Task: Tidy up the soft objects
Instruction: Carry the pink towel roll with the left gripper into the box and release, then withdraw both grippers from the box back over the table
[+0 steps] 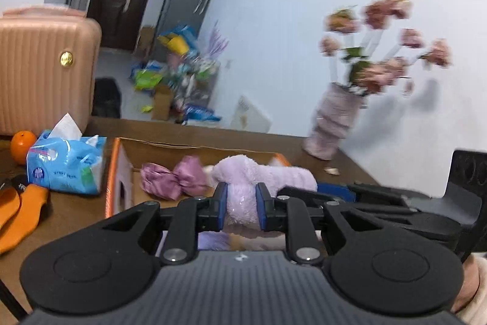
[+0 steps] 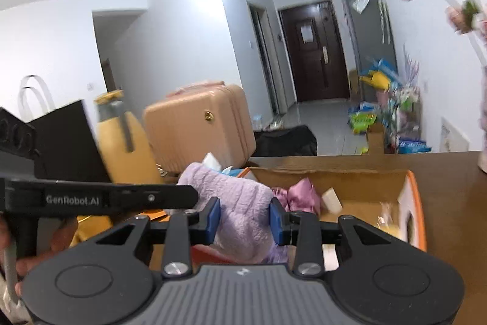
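Left gripper (image 1: 241,203) clamped narrow on lilac plush towel (image 1: 274,175); right gripper (image 2: 245,221) grips same towel.

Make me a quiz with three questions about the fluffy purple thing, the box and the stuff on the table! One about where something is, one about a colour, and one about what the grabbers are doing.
1. Where is the orange fruit?
A. inside the cardboard box
B. on the table, behind the blue tissue pack, by the pink suitcase
C. in the vase

2. What colour are the gripper pads?
A. blue
B. red
C. yellow

3. What are the two grippers doing?
A. both hanging open over nothing
B. one holds the tissue pack
C. both pinching the same fluffy purple cloth

Answers:
1 B: the orange fruit sits behind the tissue pack, in front of the suitcase, outside the cardboard box.
2 A: the pads are blue.
3 C: the left gripper and the right gripper each squeeze the purple cloth.
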Demonstrator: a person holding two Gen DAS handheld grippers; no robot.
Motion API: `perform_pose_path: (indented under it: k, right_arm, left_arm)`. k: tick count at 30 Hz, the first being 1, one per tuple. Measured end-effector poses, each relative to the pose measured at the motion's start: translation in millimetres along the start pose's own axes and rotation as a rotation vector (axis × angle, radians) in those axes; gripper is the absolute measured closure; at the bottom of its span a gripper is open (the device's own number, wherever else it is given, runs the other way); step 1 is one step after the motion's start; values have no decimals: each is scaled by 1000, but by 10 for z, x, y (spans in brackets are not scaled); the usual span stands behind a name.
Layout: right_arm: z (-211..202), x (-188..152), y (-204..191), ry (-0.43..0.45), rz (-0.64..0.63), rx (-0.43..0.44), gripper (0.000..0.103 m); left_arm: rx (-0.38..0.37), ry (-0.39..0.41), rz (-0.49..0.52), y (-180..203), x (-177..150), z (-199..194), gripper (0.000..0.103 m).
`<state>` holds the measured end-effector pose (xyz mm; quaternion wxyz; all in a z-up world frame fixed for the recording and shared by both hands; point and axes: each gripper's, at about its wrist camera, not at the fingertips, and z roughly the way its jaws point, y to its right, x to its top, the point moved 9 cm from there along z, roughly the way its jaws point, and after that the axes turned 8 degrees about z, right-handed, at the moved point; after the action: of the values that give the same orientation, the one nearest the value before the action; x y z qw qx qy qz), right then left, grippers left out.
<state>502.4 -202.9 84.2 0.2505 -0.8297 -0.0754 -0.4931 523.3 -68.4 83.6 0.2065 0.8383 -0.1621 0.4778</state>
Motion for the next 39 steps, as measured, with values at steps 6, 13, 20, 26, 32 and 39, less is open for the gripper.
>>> perform_pose_path:
  k: [6, 13, 20, 26, 32, 39]
  right_arm:
    - [1223, 54, 246, -193, 18, -39, 70]
    - [1888, -226, 372, -356, -20, -112, 63]
    - [1506, -5, 373, -264, -64, -160, 49]
    - [437, 341, 364, -73, -93, -196, 39]
    - [-718, 158, 235, 110, -135, -250, 21]
    - [-1614, -710, 31, 175, -134, -241, 16]
  left_arm:
    - [127, -124, -22, -686, -100, 732, 81]
    - [166, -167, 57, -905, -384, 886, 57]
    - [242, -46, 181, -790, -155, 355, 44]
    - [273, 50, 248, -538, -128, -392, 27]
    - [339, 151, 250, -254, -456, -1150, 17]
    - [428, 294, 307, 211, -1039, -1788, 2]
